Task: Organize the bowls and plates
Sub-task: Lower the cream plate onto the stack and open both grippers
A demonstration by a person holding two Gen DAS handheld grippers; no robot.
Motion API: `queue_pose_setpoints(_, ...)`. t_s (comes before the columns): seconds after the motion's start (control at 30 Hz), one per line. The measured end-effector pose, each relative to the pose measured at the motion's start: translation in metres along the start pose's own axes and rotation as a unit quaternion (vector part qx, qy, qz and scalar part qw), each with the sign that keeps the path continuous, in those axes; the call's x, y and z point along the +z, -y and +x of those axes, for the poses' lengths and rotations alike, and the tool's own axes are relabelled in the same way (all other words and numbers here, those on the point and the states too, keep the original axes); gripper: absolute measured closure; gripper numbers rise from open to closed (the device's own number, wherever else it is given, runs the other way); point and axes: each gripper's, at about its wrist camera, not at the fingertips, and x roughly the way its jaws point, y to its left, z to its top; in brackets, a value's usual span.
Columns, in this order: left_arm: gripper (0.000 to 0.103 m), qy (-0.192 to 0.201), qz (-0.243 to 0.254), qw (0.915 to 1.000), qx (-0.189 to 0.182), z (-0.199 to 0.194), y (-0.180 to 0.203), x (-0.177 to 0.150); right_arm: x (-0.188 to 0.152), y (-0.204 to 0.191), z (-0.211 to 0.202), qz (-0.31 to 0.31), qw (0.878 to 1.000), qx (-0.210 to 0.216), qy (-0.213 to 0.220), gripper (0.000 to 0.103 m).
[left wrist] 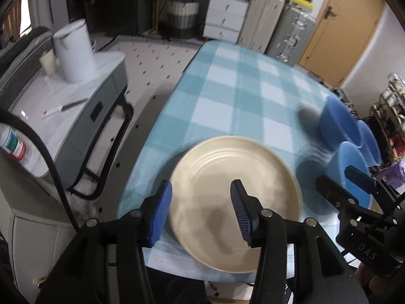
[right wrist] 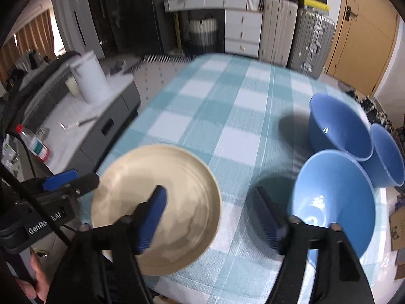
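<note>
A cream plate (left wrist: pixel 235 200) lies on the blue checked tablecloth near the table's front edge; it also shows in the right wrist view (right wrist: pixel 157 207). My left gripper (left wrist: pixel 200 210) is open, its fingers straddling the plate's left rim from above. Three blue bowls stand at the right: a near one (right wrist: pixel 334 202), a far one (right wrist: pixel 336 126) and one at the edge (right wrist: pixel 387 154). My right gripper (right wrist: pixel 212 217) is open and empty, hovering over the cloth between the plate and the near bowl. It appears in the left wrist view (left wrist: pixel 341 179) beside the near bowl (left wrist: pixel 351 167).
The checked table (right wrist: pixel 227 96) stretches away bare behind the plate. A grey side cabinet (left wrist: pixel 83 106) to the left carries a white kettle (left wrist: pixel 73 50), a cup and a bottle (left wrist: pixel 15 147). Suitcases (right wrist: pixel 311 38) and drawers stand at the back.
</note>
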Motion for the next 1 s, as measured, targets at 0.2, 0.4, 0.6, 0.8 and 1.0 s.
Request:
queue_pose_setpoints(0.2, 0.021, 0.078, 0.035, 0.9959, -0.027, -0.039, 0.043, -0.006, -0.014, 0.026, -0.038, 0.007, 0.998, 0.032, 0.056, 0.021)
queue_pose_setpoints(0.4, 0.008, 0.126, 0.072, 0.9879, -0.056, -0.060, 0.084, -0.014, -0.044, 0.070, -0.080, 0.026, 0.989, 0.023, 0.141, 0.008)
queue_pose_setpoints(0.6, 0.005, 0.191, 0.115, 0.9738, -0.046, -0.080, 0.123, -0.028, -0.073, 0.104, -0.108, 0.032, 0.985, 0.002, 0.169, 0.006)
queue_pose_setpoints(0.8, 0.000, 0.251, 0.115, 0.9597, -0.051, -0.092, 0.146, -0.038, -0.111, 0.146, -0.140, 0.074, 0.968, -0.023, 0.237, 0.002)
queue_pose_setpoints(1.0, 0.000, 0.260, 0.118, 0.9564, -0.059, -0.078, 0.163, -0.043, -0.142, 0.177, -0.155, 0.102, 0.950, -0.038, 0.294, 0.001)
